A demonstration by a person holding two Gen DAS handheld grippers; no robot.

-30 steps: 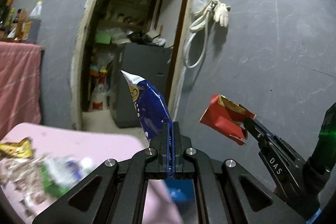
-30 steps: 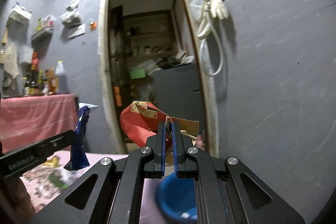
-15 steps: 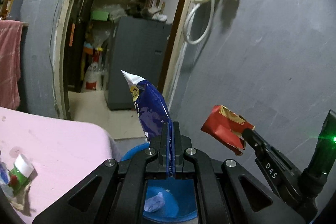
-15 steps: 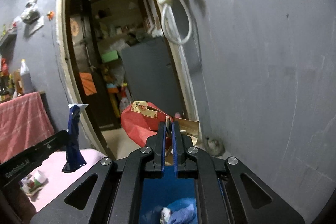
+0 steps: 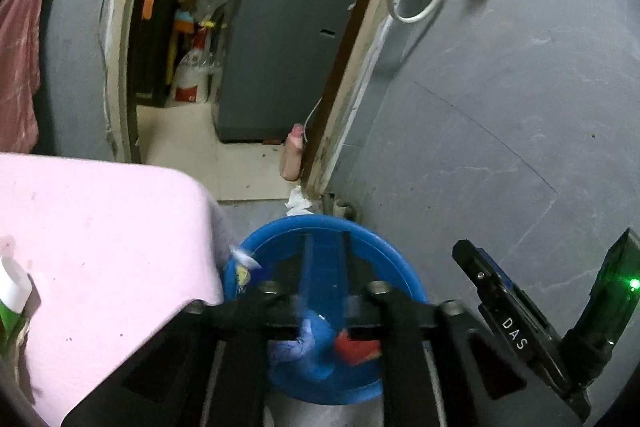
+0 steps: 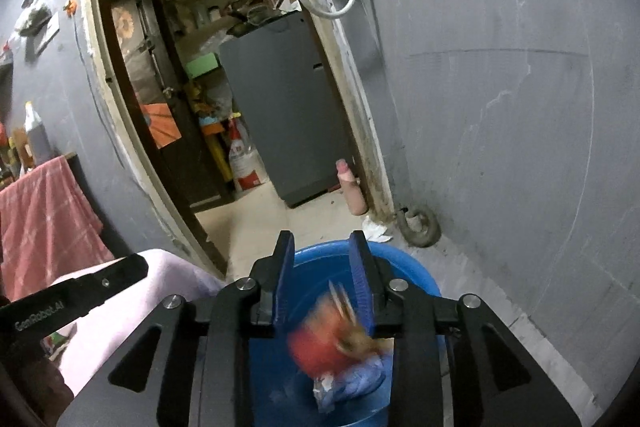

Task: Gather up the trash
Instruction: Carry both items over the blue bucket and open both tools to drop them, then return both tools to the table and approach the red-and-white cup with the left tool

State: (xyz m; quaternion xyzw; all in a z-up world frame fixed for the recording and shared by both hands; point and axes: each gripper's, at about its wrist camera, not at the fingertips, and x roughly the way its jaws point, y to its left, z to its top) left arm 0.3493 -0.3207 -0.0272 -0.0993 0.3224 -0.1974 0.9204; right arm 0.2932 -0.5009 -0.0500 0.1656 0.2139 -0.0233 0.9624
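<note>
both grippers opened – wrappers dropped, blue basin (image 5: 396, 263)

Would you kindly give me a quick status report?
Both grippers open above the blue tub. Red wrapper falling in. Nothing blocking.

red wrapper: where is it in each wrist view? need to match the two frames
Left wrist: red wrapper low centre, in the blue basin, partly behind the left gripper.
Right wrist: red wrapper, blurred, low centre, below the right gripper.
Shared landmark: grey cabinet in the doorway.
</note>
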